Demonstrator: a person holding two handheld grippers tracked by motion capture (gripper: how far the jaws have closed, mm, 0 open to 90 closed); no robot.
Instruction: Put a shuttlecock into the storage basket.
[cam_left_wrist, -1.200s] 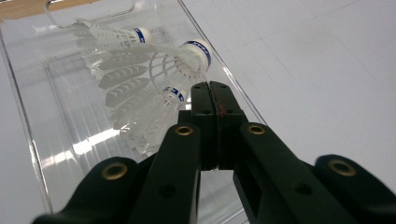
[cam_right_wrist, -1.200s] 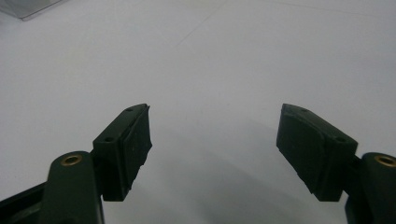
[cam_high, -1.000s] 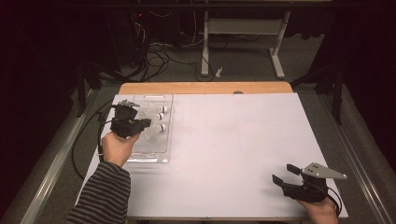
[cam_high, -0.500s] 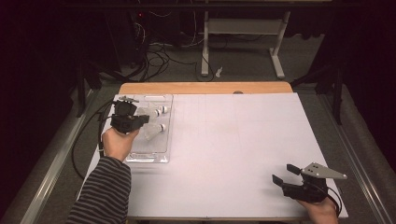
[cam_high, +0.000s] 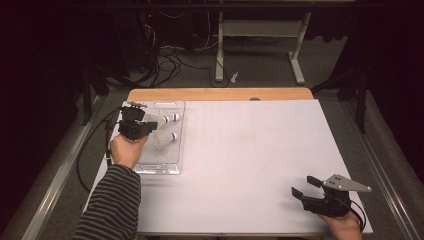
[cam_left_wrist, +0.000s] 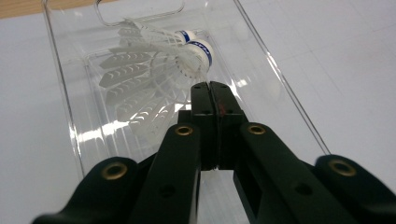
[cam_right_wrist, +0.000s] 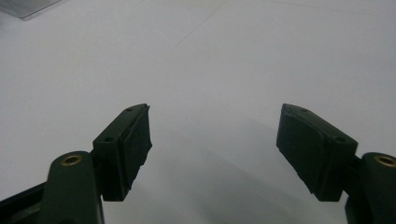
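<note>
A clear plastic tray (cam_high: 161, 168) lies at the table's left side with two white shuttlecocks in it. One shuttlecock (cam_high: 168, 119) lies farther back, the other (cam_high: 164, 140) nearer. My left gripper (cam_high: 150, 126) hovers over the tray's left part, jaws pressed shut. In the left gripper view its tips (cam_left_wrist: 210, 87) sit just short of the near shuttlecock's blue-banded cork (cam_left_wrist: 200, 57), and the feather skirt (cam_left_wrist: 135, 84) runs under the jaws. I cannot tell whether a feather is pinched. My right gripper (cam_high: 305, 186) rests at the table's near right corner, open, with bare white table between its pads (cam_right_wrist: 140, 135).
The table top (cam_high: 260, 150) is covered in white, with a wooden strip along its far edge. Beyond it are a dark floor, cables and a desk frame (cam_high: 260, 30). The person's striped sleeve (cam_high: 112, 205) comes in at the lower left.
The left hand has shifted slightly toward the far left over the tray, jaws still shut. The right gripper has not moved.
</note>
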